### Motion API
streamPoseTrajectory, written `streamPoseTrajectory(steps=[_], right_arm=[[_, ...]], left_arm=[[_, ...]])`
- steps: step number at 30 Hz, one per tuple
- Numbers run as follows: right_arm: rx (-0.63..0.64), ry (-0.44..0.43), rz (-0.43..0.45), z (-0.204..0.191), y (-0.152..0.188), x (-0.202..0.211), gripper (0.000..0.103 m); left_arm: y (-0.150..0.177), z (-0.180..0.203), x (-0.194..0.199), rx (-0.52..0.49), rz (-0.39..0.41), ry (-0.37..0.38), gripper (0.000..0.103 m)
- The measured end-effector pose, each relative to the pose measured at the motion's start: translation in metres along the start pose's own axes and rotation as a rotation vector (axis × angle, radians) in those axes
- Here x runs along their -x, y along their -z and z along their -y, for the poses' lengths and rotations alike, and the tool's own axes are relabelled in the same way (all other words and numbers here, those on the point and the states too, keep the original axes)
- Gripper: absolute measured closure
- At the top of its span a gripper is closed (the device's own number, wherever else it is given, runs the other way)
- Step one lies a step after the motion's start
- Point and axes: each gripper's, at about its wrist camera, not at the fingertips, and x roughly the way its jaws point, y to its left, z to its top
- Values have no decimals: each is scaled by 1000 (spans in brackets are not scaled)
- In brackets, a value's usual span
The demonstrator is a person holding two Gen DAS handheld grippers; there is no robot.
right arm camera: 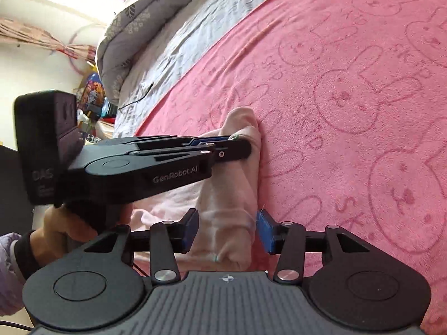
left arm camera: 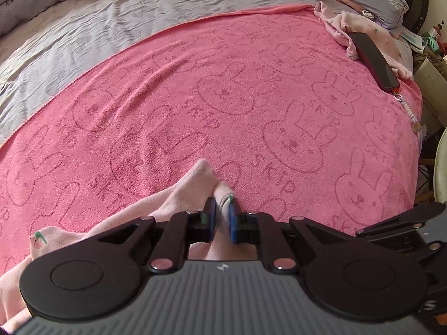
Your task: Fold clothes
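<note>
Your left claw (left arm camera: 222, 205) pinches a fold of the pale pink garment (left arm camera: 178, 195). Your right claw (right arm camera: 227, 227) stands open astride it. The garment's long axis runs from right claw to left, on the pink towel (left arm camera: 251, 83) covering the bed (left arm camera: 69, 28).

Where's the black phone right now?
In the left wrist view, the black phone lies at the upper right, resting partly on a crumpled pale pink garment near the far right edge of the pink bunny-print towel.
</note>
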Motion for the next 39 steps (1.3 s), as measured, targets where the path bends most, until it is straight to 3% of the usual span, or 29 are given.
streamPoseTrajectory(steps=[3, 9, 13, 23, 25, 29, 32, 34, 38, 39], right_arm=[[-13, 34, -13, 3, 4, -5, 91], [-42, 24, 5, -17, 10, 16, 92], [-30, 91, -41, -8, 16, 1, 92], [-64, 97, -103, 3, 36, -5, 92], [-77, 95, -116, 4, 40, -7, 92], [-131, 83, -149, 8, 47, -5, 92], [-139, 87, -225, 10, 63, -5, 95], [-142, 79, -243, 12, 68, 3, 94], [-127, 62, -159, 18, 50, 30, 87], [-118, 57, -135, 20, 40, 33, 80]], left_arm=[[1, 0, 2, 34, 18, -5, 93], [4, 8, 9, 40, 80, -42, 93], [5, 6, 4, 68, 72, -31, 93], [-1, 6, -23, 125, 81, -38, 93], [-4, 4, -27, 135, 87, -46, 100], [-13, -4, -34, 161, 93, -35, 102], [-20, -13, -27, 190, 122, -26, 102], [-25, -26, -8, 228, 181, -9, 100], [-19, -50, 33, 259, 271, -17, 99], [-14, -51, 41, 239, 278, -22, 99]])
